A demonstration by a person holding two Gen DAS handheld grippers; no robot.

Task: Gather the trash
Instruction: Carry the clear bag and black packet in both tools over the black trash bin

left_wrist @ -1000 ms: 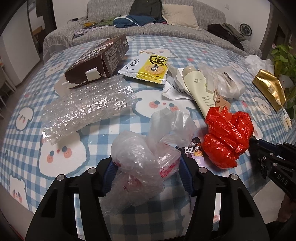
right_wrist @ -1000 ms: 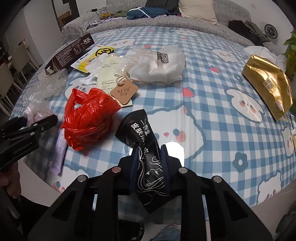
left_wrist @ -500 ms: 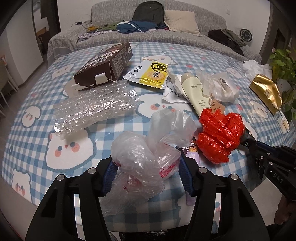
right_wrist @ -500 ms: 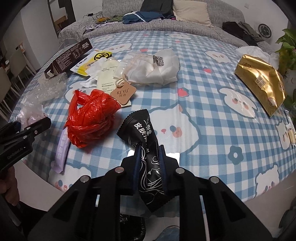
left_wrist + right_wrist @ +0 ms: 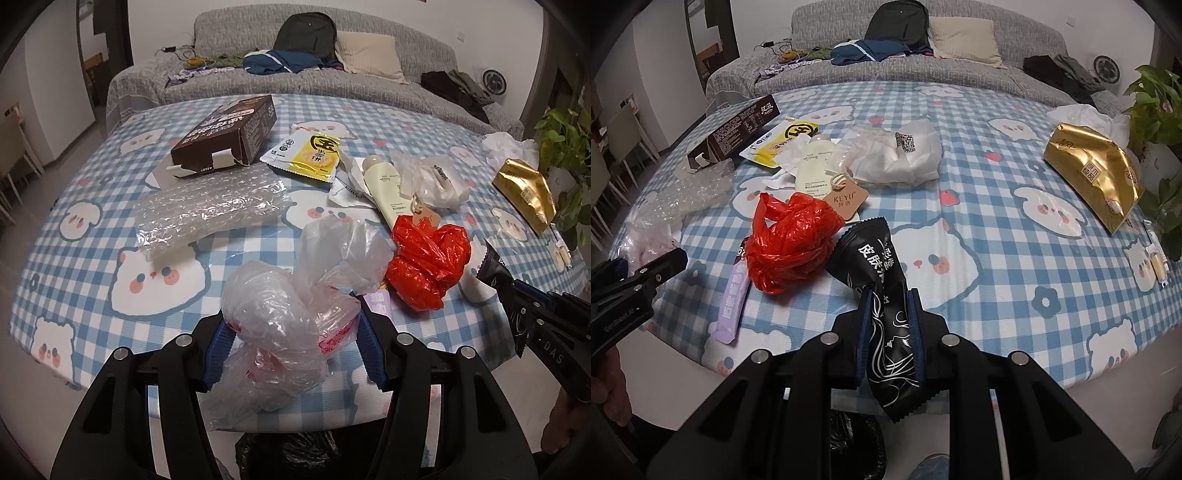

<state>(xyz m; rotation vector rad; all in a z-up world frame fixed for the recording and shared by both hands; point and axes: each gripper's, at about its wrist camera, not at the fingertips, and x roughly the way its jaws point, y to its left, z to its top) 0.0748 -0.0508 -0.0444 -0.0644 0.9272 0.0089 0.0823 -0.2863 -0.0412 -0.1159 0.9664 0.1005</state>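
My left gripper (image 5: 291,339) is shut on a crumpled clear plastic bag (image 5: 280,317) and holds it above the near edge of the checked table (image 5: 74,266). My right gripper (image 5: 888,314) is shut on a black wrapper with white lettering (image 5: 879,273), also lifted over the near edge. Between the two grippers a red plastic bag (image 5: 790,243) lies on the cloth, with a purple wrapper (image 5: 733,299) beside it. A black bin bag (image 5: 288,454) shows below the table edge, under both grippers.
Still on the table are bubble wrap (image 5: 210,210), a brown box (image 5: 225,136), a yellow snack packet (image 5: 314,155), a cream tube (image 5: 388,184), a white pouch with a tag (image 5: 894,155) and a gold packet (image 5: 1093,173). A plant (image 5: 1156,96) stands far right and a sofa behind.
Both grippers have risen and drawn back over the near table edge with their loads. The black bin bag below has come into view.
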